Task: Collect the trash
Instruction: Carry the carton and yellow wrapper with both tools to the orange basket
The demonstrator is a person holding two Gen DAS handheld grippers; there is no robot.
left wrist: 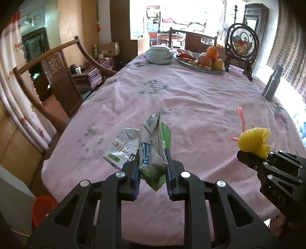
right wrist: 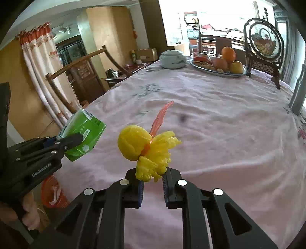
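The left hand-held gripper (left wrist: 152, 168) is clamped on a crushed green-and-white carton (left wrist: 153, 145), held above the pink-clothed worktop (left wrist: 191, 99). The right hand-held gripper (right wrist: 152, 177) pinches a yellow bag (right wrist: 147, 151) tied with a red strip. Another flattened carton (left wrist: 122, 149) lies on the cloth just beyond. Far off stands a fruit plate (left wrist: 200, 61).

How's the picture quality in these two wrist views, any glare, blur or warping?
Left wrist view: the far windows are blown out white, the fisheye bends the wooden chair, and the green carton in the left gripper is sharp. Right wrist view: the same window glare, with the yellow bag in the right gripper crisp.
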